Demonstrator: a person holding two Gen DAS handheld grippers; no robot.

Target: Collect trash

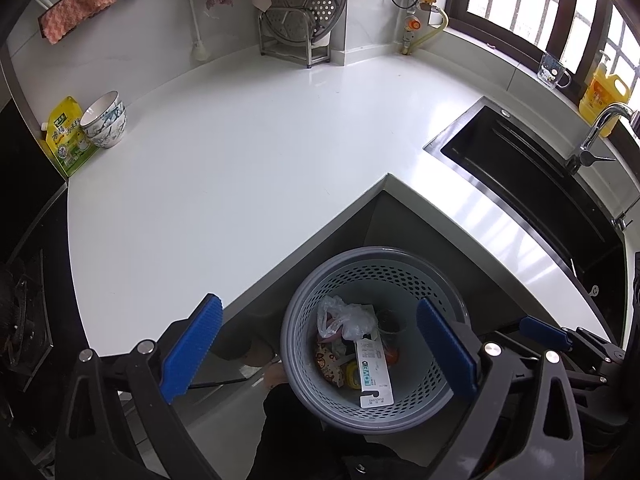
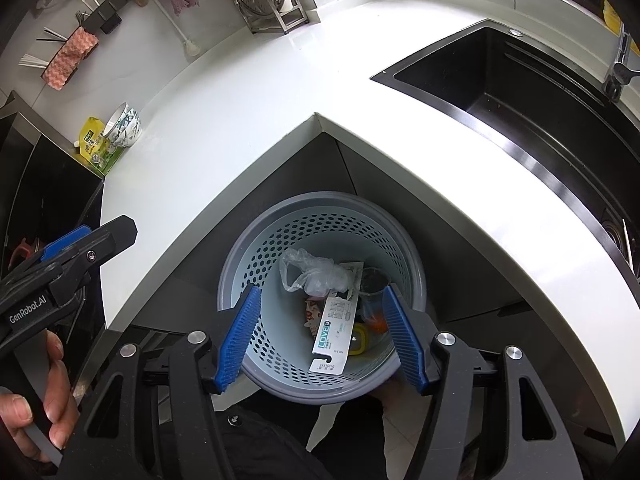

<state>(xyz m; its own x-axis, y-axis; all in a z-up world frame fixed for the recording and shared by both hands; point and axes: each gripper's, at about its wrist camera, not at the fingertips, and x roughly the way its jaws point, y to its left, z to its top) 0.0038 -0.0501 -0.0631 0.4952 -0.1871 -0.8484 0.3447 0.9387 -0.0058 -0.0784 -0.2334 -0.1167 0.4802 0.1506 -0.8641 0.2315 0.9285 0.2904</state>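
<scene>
1. Far left on the white surface [image 1: 248, 152], well apart from both tools, lie a yellow-green refill pouch [image 1: 66, 136] and stacked bowls [image 1: 106, 120].
2. The left hand-held gripper [image 1: 316, 346] hangs wide open and empty, just left of the bin.
3. The grey perforated wastebasket [image 2: 320, 216] sits on the floor inside the surface's corner, holding a crumpled plastic bag [image 2: 316, 272] and a white carton [image 2: 334, 332], long axis running near to far.
4. The right hand-held gripper [image 2: 320, 336] spreads open, empty, directly above the basket, so it appears the nearer one.

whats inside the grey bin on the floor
In the grey bin: a crumpled clear plastic bag, a white LOVE package, a printed wrapper. Items beneath are partly covered and unclear.
</scene>
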